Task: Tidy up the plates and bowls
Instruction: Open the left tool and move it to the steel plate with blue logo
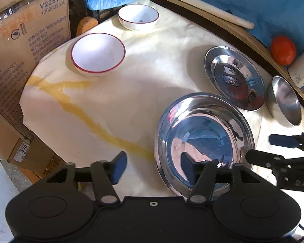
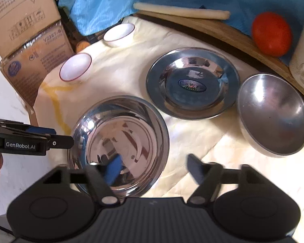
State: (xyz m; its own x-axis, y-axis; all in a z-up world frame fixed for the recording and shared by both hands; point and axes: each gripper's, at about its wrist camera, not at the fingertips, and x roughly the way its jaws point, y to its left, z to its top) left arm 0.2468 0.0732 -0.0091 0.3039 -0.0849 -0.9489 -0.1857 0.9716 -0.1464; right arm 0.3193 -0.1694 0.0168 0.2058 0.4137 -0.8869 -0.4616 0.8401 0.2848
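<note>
With jaws parted wide on both sides, the left gripper (image 1: 154, 167) and right gripper (image 2: 152, 168) straddle opposite rims of a shiny steel bowl (image 2: 119, 143) resting free on the cloth-covered counter (image 1: 115, 101), gripping nothing; beyond sit a steel plate (image 2: 192, 83), a duller steel bowl (image 2: 273, 113) and two red-rimmed white bowls (image 1: 98, 53), apparently awaiting sorting by kind

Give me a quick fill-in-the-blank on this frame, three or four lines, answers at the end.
1. The two white bowls have rims coloured ____.
2. The steel plate carries an oval ____ at its centre.
3. The left gripper and right gripper both have jaws that are ____.
4. On the board behind the dishes lies one ____.

Answers: red; sticker; open; tomato
</note>
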